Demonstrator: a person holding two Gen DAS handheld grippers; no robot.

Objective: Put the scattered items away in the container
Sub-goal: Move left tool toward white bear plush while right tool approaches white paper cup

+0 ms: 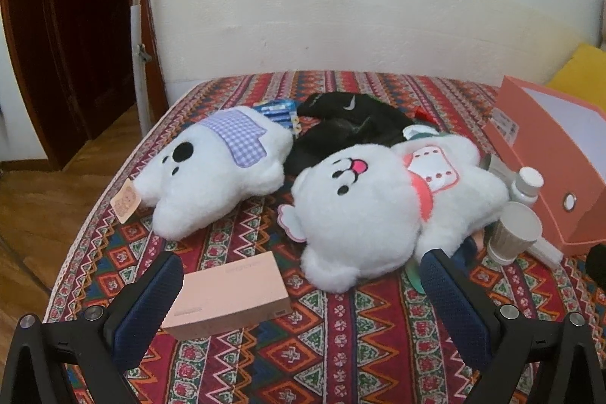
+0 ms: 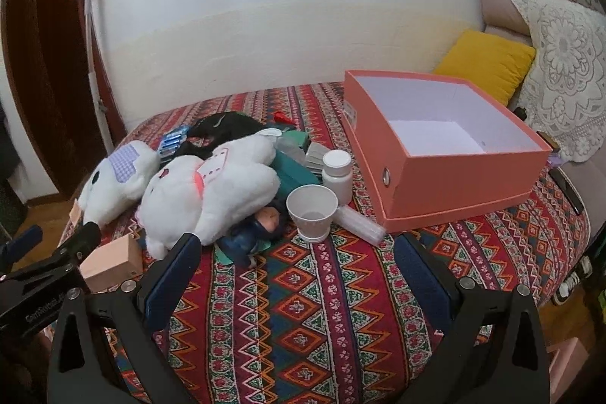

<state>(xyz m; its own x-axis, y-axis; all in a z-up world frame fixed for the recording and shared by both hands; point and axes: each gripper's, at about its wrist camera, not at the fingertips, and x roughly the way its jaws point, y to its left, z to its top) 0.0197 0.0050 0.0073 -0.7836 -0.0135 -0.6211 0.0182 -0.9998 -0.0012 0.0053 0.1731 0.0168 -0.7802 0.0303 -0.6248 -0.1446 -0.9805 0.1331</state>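
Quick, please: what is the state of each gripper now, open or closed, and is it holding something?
Left gripper: open, holding nothing.
Right gripper: open, holding nothing.

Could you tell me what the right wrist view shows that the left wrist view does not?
Only the right wrist view shows the orange box's bare white inside, the doll under the plush, and the left gripper from the side. Only the left wrist view shows the whole pink box. Both show the two white plush toys, paper cup, white bottle and black cloth.
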